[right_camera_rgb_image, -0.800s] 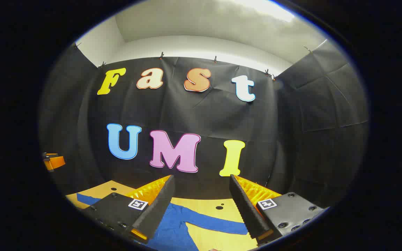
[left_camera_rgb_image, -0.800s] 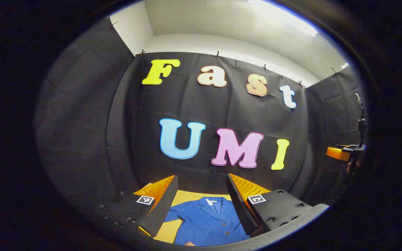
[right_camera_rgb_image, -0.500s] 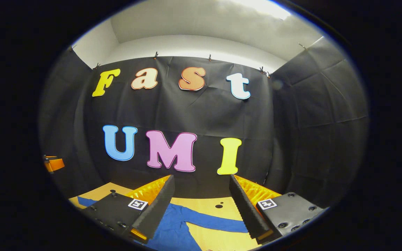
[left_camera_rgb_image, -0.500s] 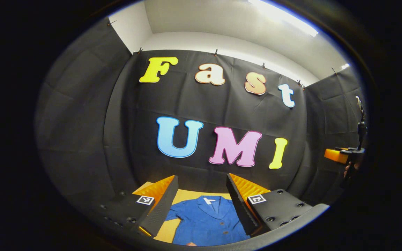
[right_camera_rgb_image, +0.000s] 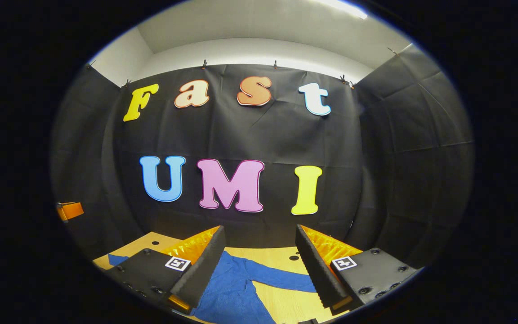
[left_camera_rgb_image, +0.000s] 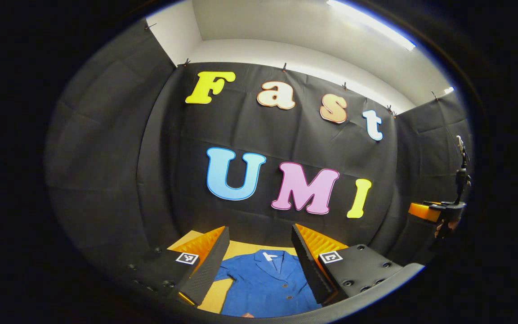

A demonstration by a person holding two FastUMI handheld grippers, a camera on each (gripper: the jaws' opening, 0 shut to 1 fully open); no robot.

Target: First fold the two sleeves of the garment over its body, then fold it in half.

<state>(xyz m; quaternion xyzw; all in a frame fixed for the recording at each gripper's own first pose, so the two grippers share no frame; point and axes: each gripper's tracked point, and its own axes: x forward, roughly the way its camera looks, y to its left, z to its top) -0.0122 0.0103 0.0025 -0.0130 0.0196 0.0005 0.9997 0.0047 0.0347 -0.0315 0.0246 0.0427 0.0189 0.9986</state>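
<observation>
Both tongs gape wide above the blue jacket [left_camera_rgb_image: 265, 283], collar pointing away.

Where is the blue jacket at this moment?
The jacket lies flat on the table, collar toward the wall, seen between the open left gripper fingers in the left gripper view. In the right gripper view one sleeve stretches out sideways.

Light wooden tabletop [right_camera_rgb_image: 286, 306] with small dark holes [right_camera_rgb_image: 293, 258] near its far edge. Black cloth wall [left_camera_rgb_image: 286, 135] clipped along top; white ceiling, strip light [left_camera_rgb_image: 371, 30].
</observation>
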